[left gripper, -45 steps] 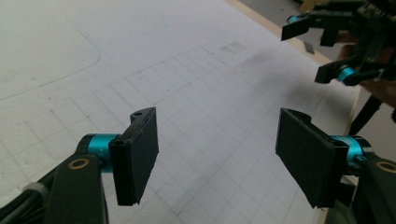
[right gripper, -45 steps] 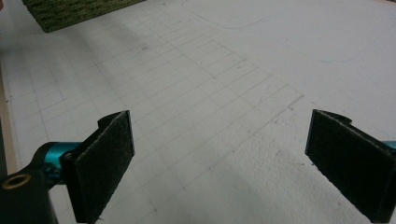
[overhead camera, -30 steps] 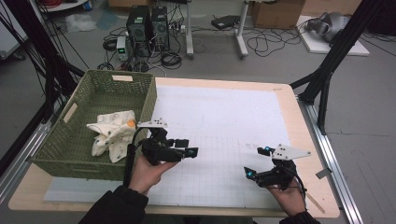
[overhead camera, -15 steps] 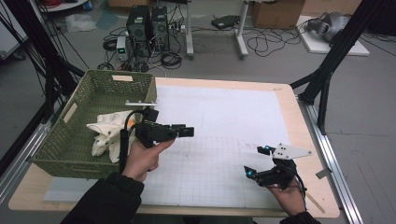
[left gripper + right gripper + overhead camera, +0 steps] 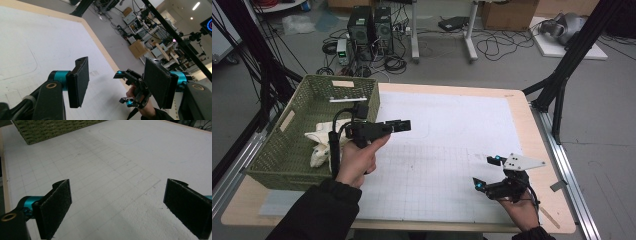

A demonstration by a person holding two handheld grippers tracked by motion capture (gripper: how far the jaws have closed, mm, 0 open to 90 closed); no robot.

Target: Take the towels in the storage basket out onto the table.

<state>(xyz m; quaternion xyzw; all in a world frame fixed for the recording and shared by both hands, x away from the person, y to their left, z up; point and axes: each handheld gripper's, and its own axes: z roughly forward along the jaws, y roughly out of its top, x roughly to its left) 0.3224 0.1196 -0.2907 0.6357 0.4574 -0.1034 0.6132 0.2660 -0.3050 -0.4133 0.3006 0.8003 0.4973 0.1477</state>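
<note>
Broadly, a pale wooden table [image 5: 532, 125] carried a white gridded mat [image 5: 447, 150] over most of its top, and the mat's squares ran right under the jaws in the right gripper view. At the table's left end sat a green woven basket [image 5: 317, 95], its near wall also showing in the right gripper view. Inside it lay a crumpled cream cloth [image 5: 319, 142], resting on the basket floor toward the side nearest the mat, touched by neither gripper.

The left gripper [image 5: 404, 125] was held in the air just beside the basket's inner wall, over the mat's left part, pointing level toward the table's right side. Its jaws stood wide with nothing between them, having narrowed only a little just before; in the left gripper view both black pads [image 5: 80, 80] showed bare, with open air in the gap.

The right gripper [image 5: 484, 172] sat low near the table's front right corner, well apart from the basket and cloth. Its jaws also gaped wide and held nothing, the bare mat visible between its pads [image 5: 56, 205] in the right gripper view.
</note>
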